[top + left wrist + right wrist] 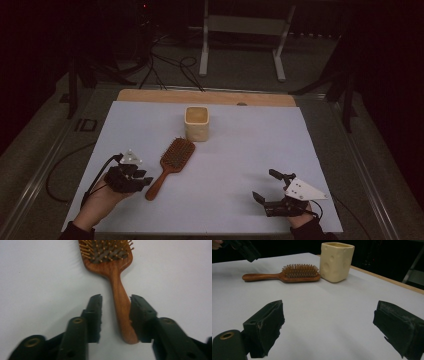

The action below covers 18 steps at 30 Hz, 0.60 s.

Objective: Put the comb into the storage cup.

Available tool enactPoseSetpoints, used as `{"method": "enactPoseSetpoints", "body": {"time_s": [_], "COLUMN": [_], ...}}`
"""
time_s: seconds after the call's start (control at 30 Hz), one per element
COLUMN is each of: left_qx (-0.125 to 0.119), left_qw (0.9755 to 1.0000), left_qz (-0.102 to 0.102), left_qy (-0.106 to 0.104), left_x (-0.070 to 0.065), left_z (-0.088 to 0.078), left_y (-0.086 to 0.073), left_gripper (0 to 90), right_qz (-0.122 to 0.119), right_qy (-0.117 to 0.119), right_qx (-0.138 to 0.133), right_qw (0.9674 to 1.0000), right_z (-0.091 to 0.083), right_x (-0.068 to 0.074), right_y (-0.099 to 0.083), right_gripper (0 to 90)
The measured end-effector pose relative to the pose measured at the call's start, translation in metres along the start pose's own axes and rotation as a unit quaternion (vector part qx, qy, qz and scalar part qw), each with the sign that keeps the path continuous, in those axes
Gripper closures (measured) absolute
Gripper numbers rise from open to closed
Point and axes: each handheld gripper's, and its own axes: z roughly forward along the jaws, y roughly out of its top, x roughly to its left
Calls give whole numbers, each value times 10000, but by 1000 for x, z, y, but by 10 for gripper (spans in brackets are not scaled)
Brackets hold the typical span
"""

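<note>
A wooden hairbrush (pixel 170 167) lies bristles-up on the white sheet, its handle pointing toward the near left. My left gripper (pixel 144 179) hovers at the handle's end. In the left gripper view the handle (pixel 120 305) runs between the jaws of that gripper (pixel 115 298). It lies close against the right jaw, with a gap to the left one, so the gripper is open and the brush rests on the table. A cream square cup (pixel 196 123) stands upright just beyond the brush head. My right gripper (pixel 264 185) sits at the near right, open and with nothing between its jaws (pixel 329 315).
The white sheet (pixel 240 150) covers a table with a wooden strip (pixel 205 97) along its far edge. Past the table are a white metal stand (pixel 240 30) and cables (pixel 170 70) on the dark floor. In the right gripper view the brush (pixel 287 275) and cup (pixel 336 261) sit ahead.
</note>
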Motion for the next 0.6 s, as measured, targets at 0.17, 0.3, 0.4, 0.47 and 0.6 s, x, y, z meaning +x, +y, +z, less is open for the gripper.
{"method": "enactPoseSetpoints", "body": {"time_s": [0.17, 0.3, 0.4, 0.47, 0.6], "left_qx": [85, 180, 204, 166, 183], "left_qw": [9999, 9996, 9993, 9993, 9994], "left_qz": [18, 17, -75, -80, -80], "left_qy": [147, 200, 292, 316, 276], "left_x": [-5, -9, -10, -11, -12], "left_z": [3, 5, 7, 6, 3], "left_y": [9, 15, 20, 24, 31], "left_gripper": [436, 289, 179, 87, 20], "right_qz": [-12, -22, -14, -22, -12], "right_qy": [16, 17, 24, 27, 31], "right_qx": [-1, -4, 3, 10, 13], "right_qw": [10000, 10000, 10000, 10000, 10000], "right_z": [0, 0, 1, 1, 0], "right_x": [0, 0, 0, 0, 1], "right_y": [0, 0, 0, 0, 0], "right_gripper": [89, 89, 89, 89, 89]}}
